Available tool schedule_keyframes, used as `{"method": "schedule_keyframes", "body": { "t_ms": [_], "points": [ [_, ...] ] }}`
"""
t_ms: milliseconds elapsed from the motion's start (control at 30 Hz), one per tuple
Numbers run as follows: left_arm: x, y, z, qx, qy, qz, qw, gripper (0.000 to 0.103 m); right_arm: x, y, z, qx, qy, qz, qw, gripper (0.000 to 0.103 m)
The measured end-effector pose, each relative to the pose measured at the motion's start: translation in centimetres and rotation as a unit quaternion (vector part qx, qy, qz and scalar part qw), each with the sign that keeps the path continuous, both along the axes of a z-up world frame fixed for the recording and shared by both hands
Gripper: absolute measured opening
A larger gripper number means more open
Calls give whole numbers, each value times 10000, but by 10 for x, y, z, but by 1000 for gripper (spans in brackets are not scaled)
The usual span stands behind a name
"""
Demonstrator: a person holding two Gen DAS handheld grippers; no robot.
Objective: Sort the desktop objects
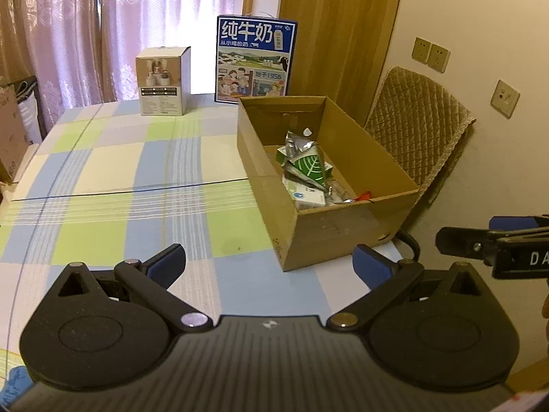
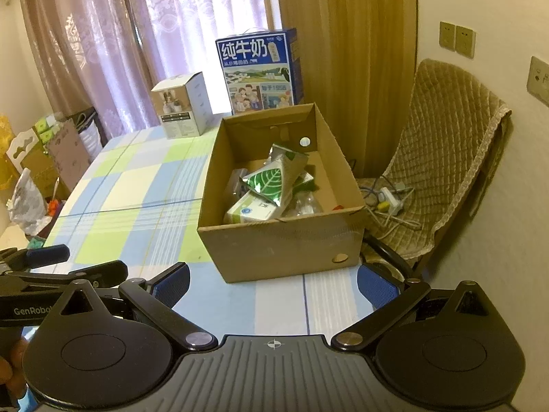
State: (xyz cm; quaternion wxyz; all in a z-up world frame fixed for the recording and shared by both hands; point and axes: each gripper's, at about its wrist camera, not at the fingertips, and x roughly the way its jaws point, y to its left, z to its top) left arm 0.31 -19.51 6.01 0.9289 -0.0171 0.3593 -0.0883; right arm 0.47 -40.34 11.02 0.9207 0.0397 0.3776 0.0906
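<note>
Jaws: both grippers, left [image 1: 269,267] and right [image 2: 272,286], spread wide, nothing held.
Risk: box [image 2: 274,240] at 12 o'clock could be nudged off the table [image 1: 103,171].

A table covered by a checked cloth [image 1: 113,158] in blue, green and cream is set before a window hung with sheer pinkish curtains [image 1: 103,17], through which daylight is admitted. A wooden panel [image 1: 339,27] is seen beside a cream wall [image 1: 480,17] fitted with sockets [image 1: 430,54]. A chair draped in a quilted brown cover [image 2: 442,144] is placed against the wall.
</note>
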Motion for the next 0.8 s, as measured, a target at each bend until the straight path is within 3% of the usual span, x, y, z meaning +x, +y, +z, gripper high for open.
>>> {"method": "schedule_keyframes", "body": {
  "t_ms": [800],
  "points": [
    [0, 0, -6, 59, 13, 3, 10000, 102, 1, -3, -1, 25, 7, -25, 10000, 101]
  ]
}}
